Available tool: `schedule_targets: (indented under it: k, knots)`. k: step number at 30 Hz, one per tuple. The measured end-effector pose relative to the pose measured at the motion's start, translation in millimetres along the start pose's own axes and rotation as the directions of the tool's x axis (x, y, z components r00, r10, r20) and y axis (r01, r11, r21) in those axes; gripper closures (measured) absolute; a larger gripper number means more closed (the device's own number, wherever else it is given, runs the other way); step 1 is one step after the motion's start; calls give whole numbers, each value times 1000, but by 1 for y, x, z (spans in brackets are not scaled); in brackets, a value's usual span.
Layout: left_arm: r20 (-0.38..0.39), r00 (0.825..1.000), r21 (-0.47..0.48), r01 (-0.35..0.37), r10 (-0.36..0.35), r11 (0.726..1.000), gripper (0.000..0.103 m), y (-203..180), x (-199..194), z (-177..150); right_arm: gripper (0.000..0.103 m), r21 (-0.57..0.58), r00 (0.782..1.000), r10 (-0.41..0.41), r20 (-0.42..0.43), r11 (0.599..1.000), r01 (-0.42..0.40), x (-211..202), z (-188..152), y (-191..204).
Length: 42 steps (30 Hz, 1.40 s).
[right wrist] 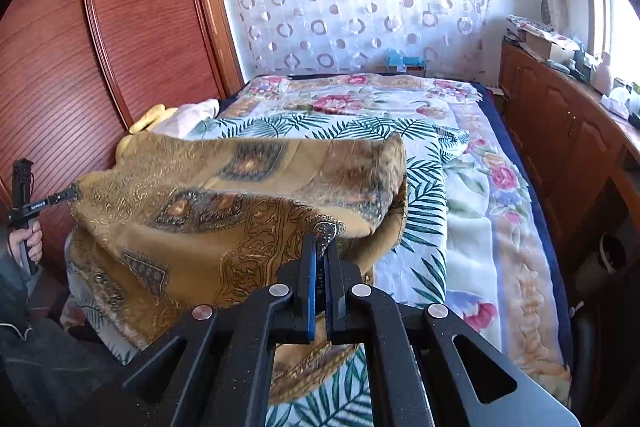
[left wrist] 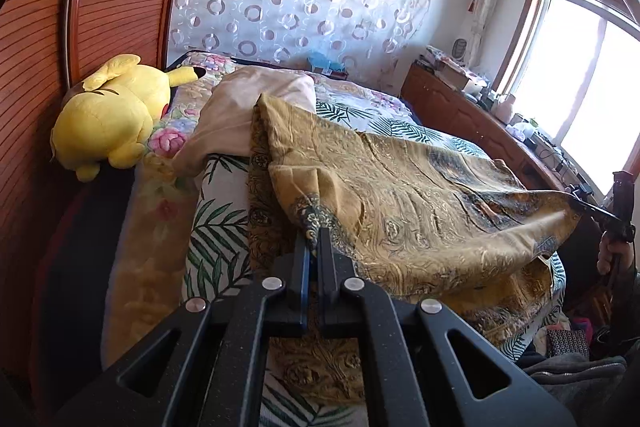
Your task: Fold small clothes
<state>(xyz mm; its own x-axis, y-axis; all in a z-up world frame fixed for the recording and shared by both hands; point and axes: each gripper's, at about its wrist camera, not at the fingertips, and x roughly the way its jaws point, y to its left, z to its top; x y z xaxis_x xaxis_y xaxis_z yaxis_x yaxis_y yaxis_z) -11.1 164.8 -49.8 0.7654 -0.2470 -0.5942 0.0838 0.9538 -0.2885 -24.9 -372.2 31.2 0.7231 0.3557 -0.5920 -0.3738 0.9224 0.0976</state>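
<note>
A golden-brown patterned cloth (left wrist: pixel 400 187) lies across the near part of the bed and is lifted along its near edge; it also shows in the right wrist view (right wrist: pixel 224 195). My left gripper (left wrist: pixel 314 233) is shut on one corner of the cloth. My right gripper (right wrist: pixel 322 241) is shut on the other corner. The right gripper also shows far right in the left wrist view (left wrist: pixel 578 205), and the left gripper shows far left in the right wrist view (right wrist: pixel 72 194). The cloth hangs stretched between the two, folded over itself.
The bed carries a leaf-print sheet (right wrist: pixel 424 187) and a floral blanket (right wrist: pixel 504 211). A yellow plush toy (left wrist: pixel 108 119) and a pale pink garment (left wrist: pixel 244 115) lie at the bed's left side. A wooden wardrobe (right wrist: pixel 120 27) stands left; a cluttered wooden cabinet (right wrist: pixel 568 131) stands right under the window.
</note>
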Motion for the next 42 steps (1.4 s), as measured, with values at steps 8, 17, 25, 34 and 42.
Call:
schedule_targets:
  k: [8, 17, 25, 34, 42]
  knots:
    - [-76, 996, 28, -41, 43, 999, 100, 6, 14, -32, 100, -3, 992, -33, -124, 999, 33, 26, -44, 4]
    - [-93, 995, 25, -37, 39, 999, 99, 2, 17, -35, 100, 3, 984, -43, -174, 999, 44, 46, -54, 0]
    - [-13, 1000, 50, -17, 17, 999, 55, -10, 5, -21, 81, -24, 991, -101, -91, 995, 99, 21, -43, 5]
    - [-3, 999, 60, -46, 46, 997, 23, -18, 10, -19, 67, -45, 997, -57, -43, 997, 55, 25, -38, 35]
    - [-3, 998, 68, -70, 70, 995, 23, -22, 6, -25, 67, -137, 980, 179, -83, 972, -189, 73, -33, 115]
